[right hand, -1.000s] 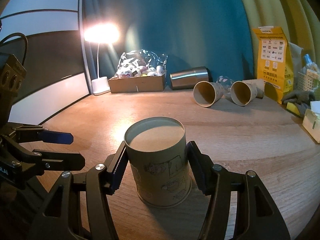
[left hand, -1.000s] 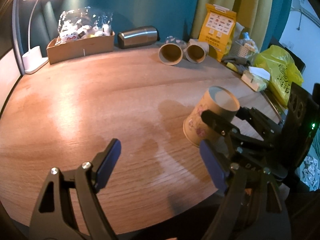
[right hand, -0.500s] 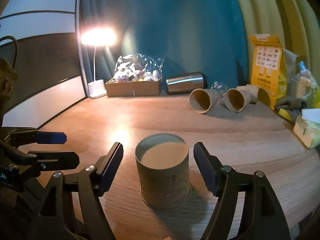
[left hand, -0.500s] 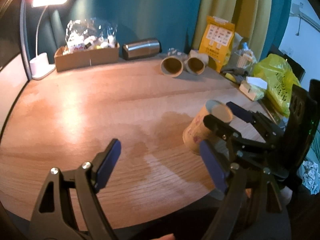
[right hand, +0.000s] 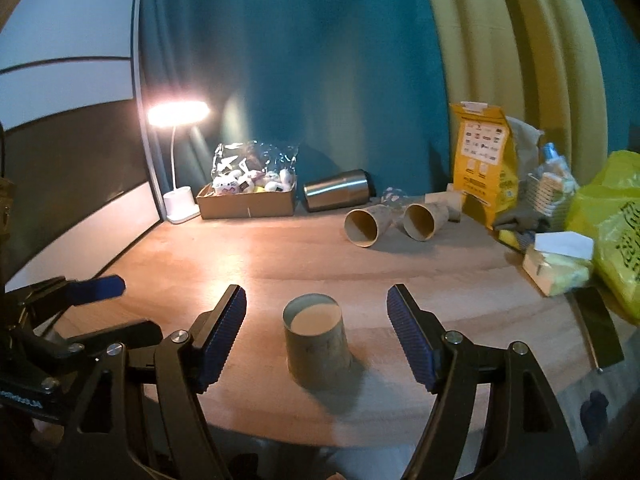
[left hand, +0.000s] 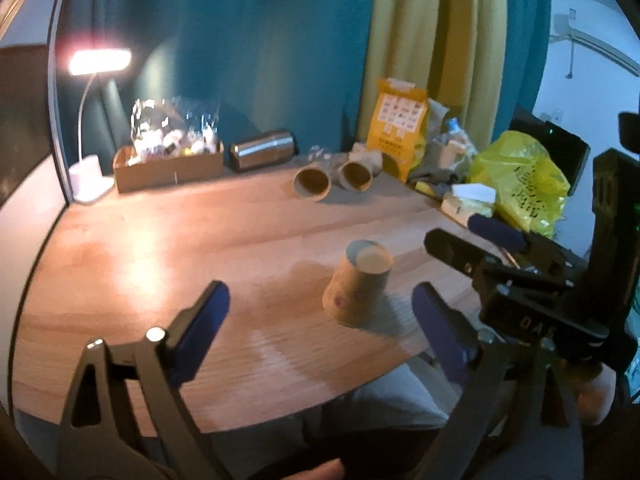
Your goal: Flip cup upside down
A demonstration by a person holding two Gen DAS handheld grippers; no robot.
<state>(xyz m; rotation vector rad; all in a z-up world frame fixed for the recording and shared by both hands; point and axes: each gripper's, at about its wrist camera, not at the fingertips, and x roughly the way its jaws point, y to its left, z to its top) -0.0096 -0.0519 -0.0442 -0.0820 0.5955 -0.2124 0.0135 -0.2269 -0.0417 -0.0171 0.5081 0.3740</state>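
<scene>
Both hand-held grippers (left hand: pixel 316 316) (right hand: pixel 316 340) open; tapered paper cup (right hand: pixel 317 346) inverted, wood-grain table (right hand: pixel 420 280).

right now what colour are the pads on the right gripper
Dark blue, ribbed pads on the right gripper; clearest in the right wrist view.

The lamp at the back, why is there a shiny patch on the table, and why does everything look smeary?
Left wrist view: the lit white desk lamp throws a bright glare patch on the round wooden table, and the whole picture is smeared. Right wrist view: sharper, the upside-down brown paper cup casts a shadow towards the camera, and the fisheye lens bends the edges.
</scene>
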